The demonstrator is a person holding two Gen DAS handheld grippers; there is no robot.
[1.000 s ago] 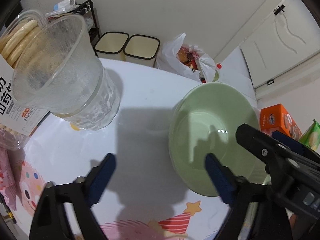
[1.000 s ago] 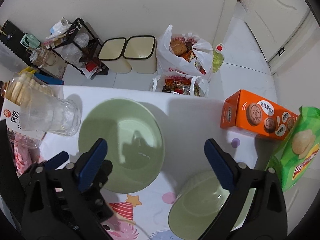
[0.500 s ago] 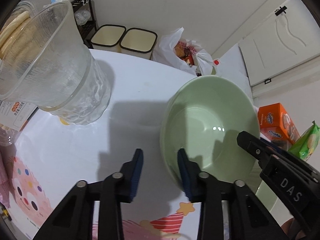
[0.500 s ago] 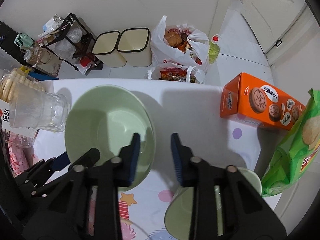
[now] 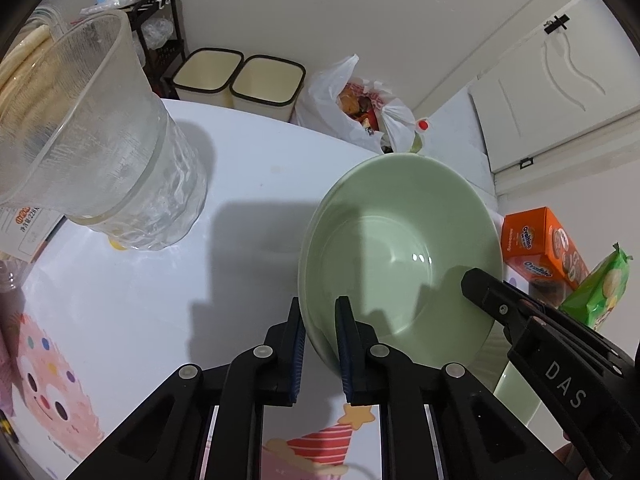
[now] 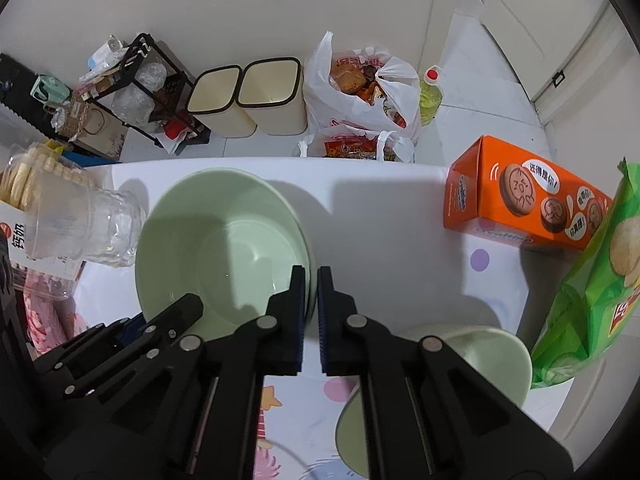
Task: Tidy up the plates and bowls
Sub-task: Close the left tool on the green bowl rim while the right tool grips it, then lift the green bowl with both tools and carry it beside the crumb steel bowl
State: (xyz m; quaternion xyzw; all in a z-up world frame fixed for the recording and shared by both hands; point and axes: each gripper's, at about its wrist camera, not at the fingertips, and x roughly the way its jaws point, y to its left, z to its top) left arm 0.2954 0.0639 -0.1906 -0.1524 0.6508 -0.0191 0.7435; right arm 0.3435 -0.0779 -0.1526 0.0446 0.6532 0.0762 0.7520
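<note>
A pale green bowl point(image 5: 400, 248) point(image 6: 224, 240) sits on the white table, and a second rim seems to show under it. My left gripper point(image 5: 319, 308) straddles the bowl's near-left rim. Its jaws are closing, with the blue pads against the rim on both sides. In the right wrist view my right gripper point(image 6: 311, 276) is shut on the bowl's right rim. Each gripper shows at the edge of the other's view. A second green bowl point(image 6: 472, 356) lies near the table's front right, partly hidden by my right gripper.
Stacked clear glasses point(image 5: 100, 140) point(image 6: 80, 228) stand just left of the bowl, next to a biscuit pack. An orange biscuit box point(image 6: 520, 208) and a green crisps bag point(image 6: 600, 280) are to the right. Bins point(image 6: 244, 96) and shopping bags stand on the floor beyond the table's far edge.
Both grippers went from wide open to closed on the green bowl's rim, the left at its left edge and the right at its right edge. Neither hand has shifted much.
</note>
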